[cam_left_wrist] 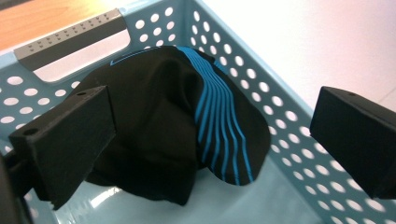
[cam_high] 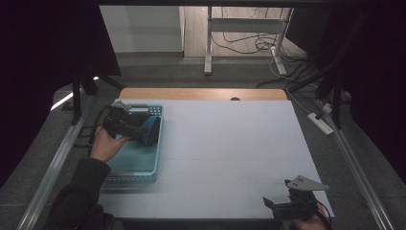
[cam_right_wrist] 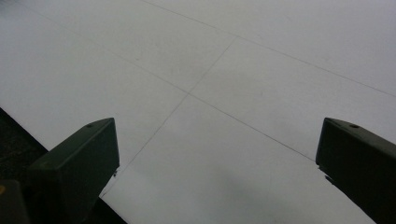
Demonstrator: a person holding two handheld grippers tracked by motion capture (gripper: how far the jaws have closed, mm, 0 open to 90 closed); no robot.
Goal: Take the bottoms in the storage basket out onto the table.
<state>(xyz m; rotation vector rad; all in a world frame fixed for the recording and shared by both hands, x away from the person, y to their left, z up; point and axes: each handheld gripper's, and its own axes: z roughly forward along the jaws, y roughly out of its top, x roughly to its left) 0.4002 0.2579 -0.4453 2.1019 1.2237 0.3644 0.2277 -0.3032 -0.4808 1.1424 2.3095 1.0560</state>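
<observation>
Left tool (cam_high: 139, 130) over the basket (cam_high: 135, 163), jaws spread apart around nothing.

A black cloth (cam_left_wrist: 173, 126) with blue stripes lies inside the pale blue perforated basket, bunched against its far wall below the grey handle (cam_left_wrist: 70, 37); no writing can be read on it. The right tool (cam_high: 273, 205) sits at the near right of the white tabletop (cam_high: 230, 143), jaws also wide and empty.

A lab: black curtains (cam_high: 43, 57), aluminium rails (cam_high: 52, 165), trailing cables (cam_high: 249, 45).

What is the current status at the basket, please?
Left gripper open over black-and-blue cloth, lying in blue basket. Right gripper open, idle. Nothing blocking.
</observation>
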